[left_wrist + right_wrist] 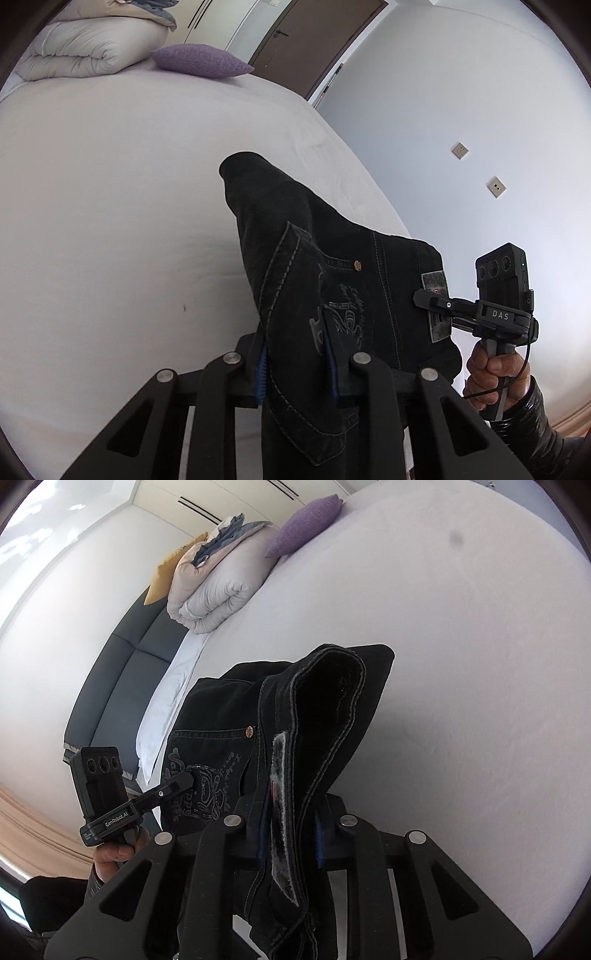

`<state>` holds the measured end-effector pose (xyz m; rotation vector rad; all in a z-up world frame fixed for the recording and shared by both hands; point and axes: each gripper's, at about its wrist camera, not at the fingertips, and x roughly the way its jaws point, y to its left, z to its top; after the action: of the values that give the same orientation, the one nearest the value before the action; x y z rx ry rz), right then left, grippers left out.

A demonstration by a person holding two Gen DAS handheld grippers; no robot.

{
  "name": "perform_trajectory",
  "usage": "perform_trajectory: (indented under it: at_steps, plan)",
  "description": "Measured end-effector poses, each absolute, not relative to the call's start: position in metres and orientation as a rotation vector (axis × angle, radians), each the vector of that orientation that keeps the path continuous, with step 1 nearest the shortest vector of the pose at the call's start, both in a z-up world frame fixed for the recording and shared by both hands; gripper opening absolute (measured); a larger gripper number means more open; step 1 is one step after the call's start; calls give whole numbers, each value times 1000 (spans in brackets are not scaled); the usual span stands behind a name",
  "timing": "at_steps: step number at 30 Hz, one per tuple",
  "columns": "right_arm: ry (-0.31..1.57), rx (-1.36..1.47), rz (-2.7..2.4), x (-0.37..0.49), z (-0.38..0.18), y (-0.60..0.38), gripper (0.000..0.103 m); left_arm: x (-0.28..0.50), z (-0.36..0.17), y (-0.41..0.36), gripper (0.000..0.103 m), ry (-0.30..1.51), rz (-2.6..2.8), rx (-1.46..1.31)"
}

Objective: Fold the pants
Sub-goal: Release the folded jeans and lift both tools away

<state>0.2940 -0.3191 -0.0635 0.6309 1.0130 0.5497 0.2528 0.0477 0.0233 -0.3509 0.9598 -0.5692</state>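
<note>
Gripping the black pants (332, 295) at the waistband end with both tools: left tool (295, 354) clamped narrowly on the back-pocket panel, right tool (291, 823) pinched on the waistband edge by the leather patch. Holding both ends up, probably to let the legs hang straight before folding. Pants raised above the bed (110, 221) near its foot edge, legs trailing toward the mattress. No containers showing; only a folded duvet (81, 51) and purple pillow (203, 61) at the head edge.
</note>
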Motion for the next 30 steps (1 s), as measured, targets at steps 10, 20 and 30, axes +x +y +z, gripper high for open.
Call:
perform_trajectory:
  at_steps: [10, 20, 30]
  plan:
    - [1090, 644, 466, 388, -107, -373, 17, 335, -38, 7, 26, 1047, -544, -320]
    - [1075, 775, 487, 383, -157, -408, 27, 329, -61, 20, 44, 1019, -501, -366]
    - [799, 513, 249, 255, -61, -401, 57, 195, 56, 10, 103, 441, -161, 55]
